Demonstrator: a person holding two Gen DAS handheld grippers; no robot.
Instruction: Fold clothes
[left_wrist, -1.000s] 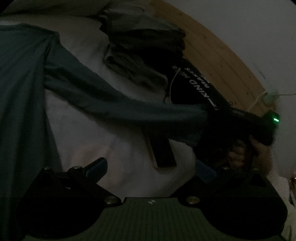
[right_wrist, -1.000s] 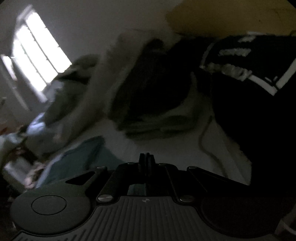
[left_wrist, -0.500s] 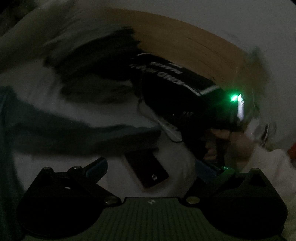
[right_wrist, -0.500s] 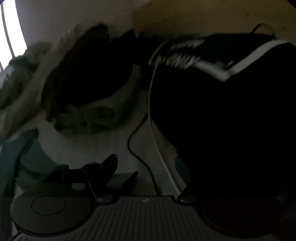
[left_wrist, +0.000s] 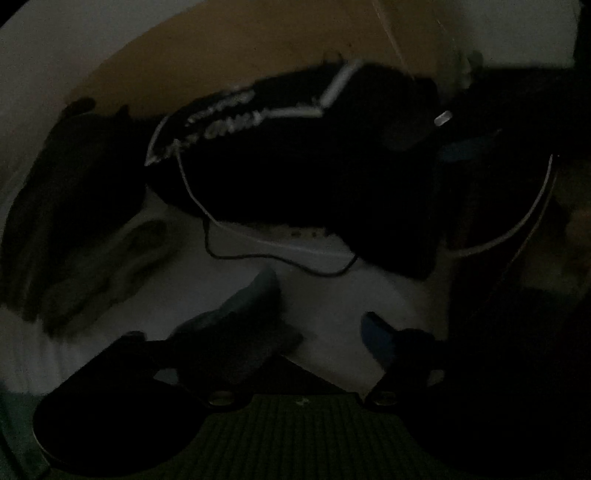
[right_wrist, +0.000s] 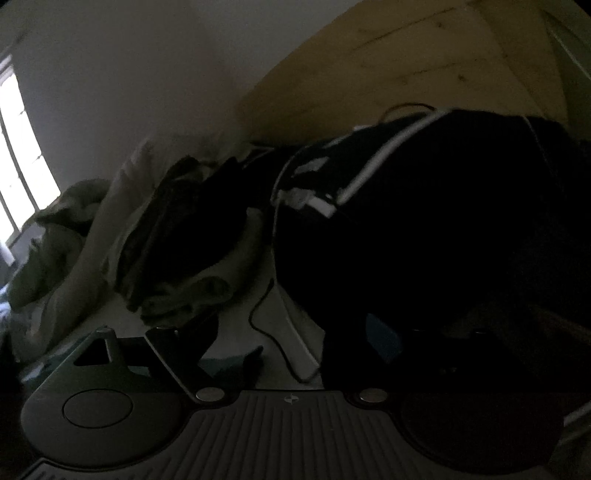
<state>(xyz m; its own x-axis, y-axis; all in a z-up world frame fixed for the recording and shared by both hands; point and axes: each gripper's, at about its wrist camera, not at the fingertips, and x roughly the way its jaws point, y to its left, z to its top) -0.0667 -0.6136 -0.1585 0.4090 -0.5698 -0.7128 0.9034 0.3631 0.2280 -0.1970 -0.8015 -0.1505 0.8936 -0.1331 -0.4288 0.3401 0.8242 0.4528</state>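
Note:
The scene is very dark. A black garment (left_wrist: 295, 177) with white lettering and a white stripe lies heaped on the white bedsheet (left_wrist: 325, 295); it also fills the right wrist view (right_wrist: 443, 229). My left gripper (left_wrist: 317, 302) hovers over the sheet in front of it, jaws closing. Bare sheet shows between the fingers, and a dark fold of cloth (left_wrist: 236, 332) lies against the left one. My right gripper (right_wrist: 295, 336) points at the black garment's left edge, jaws opening. A bit of teal cloth (right_wrist: 221, 363) lies under them, and no pad presses on it.
A pile of folded olive and grey clothes (left_wrist: 74, 221) (right_wrist: 177, 251) sits left of the black garment. A thin dark cable (left_wrist: 277, 258) (right_wrist: 266, 325) crosses the sheet. The wooden headboard (right_wrist: 406, 74) stands behind and a bright window (right_wrist: 14, 147) is far left.
The right gripper, shut on the teal sleeve's end a second ago, has opened and let it go. The left view has swung from the teal shirt to the black garment, and its jaws have narrowed.

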